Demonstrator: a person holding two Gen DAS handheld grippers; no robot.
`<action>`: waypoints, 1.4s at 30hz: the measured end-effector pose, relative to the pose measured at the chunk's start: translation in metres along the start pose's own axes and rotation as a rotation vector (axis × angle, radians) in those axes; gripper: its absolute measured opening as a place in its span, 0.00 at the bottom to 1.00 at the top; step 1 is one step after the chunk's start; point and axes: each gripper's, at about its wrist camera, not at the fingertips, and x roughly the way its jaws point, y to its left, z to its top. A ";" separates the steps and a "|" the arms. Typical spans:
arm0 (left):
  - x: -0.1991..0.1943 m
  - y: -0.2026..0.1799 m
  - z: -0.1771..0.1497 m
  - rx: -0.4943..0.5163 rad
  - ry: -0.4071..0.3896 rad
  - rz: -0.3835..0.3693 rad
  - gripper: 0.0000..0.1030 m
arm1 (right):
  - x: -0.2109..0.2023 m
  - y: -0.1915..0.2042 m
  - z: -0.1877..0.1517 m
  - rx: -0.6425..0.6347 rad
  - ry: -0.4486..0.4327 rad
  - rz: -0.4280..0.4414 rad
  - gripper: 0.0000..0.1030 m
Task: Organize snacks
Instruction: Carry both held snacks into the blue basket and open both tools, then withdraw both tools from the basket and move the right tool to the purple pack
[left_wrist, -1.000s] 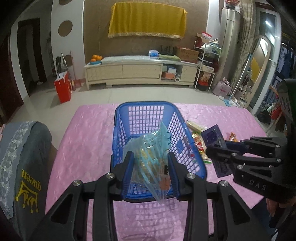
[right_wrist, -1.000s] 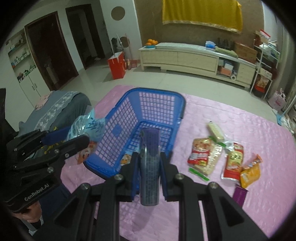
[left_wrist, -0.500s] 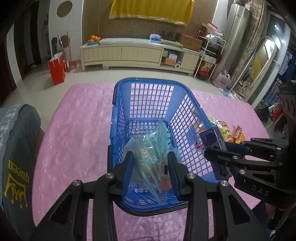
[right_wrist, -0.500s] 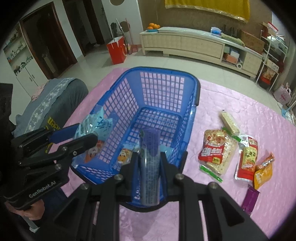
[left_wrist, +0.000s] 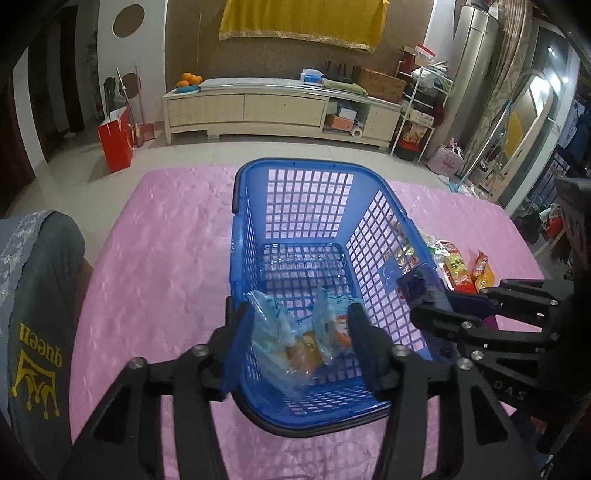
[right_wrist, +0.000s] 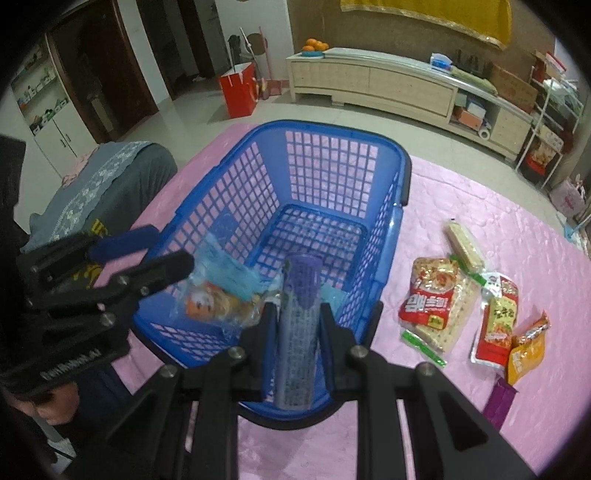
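Pink quilted tablecloth (left_wrist: 155, 258), red paper bag (left_wrist: 115, 141) on the floor, oranges (left_wrist: 189, 79) atop the long cabinet (left_wrist: 258, 110).

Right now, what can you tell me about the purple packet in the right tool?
The purple packet is a slim, flat pouch of glossy foil-like film with fine pale print. It stands edge-on and roughly upright, clamped between the fingers of the right tool. It hangs over the near right corner of the blue basket, above the rim, not yet inside. In the left view its face shows a darker picture, too blurred to read.
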 end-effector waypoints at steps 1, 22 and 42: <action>-0.001 0.001 0.000 0.002 -0.004 -0.001 0.60 | -0.002 0.000 -0.001 -0.011 -0.002 -0.019 0.49; -0.041 -0.066 -0.005 0.119 -0.047 -0.011 0.69 | -0.080 -0.052 -0.032 0.095 -0.125 -0.046 0.75; 0.003 -0.195 -0.007 0.229 -0.017 -0.086 0.70 | -0.108 -0.169 -0.101 0.294 -0.070 -0.144 0.75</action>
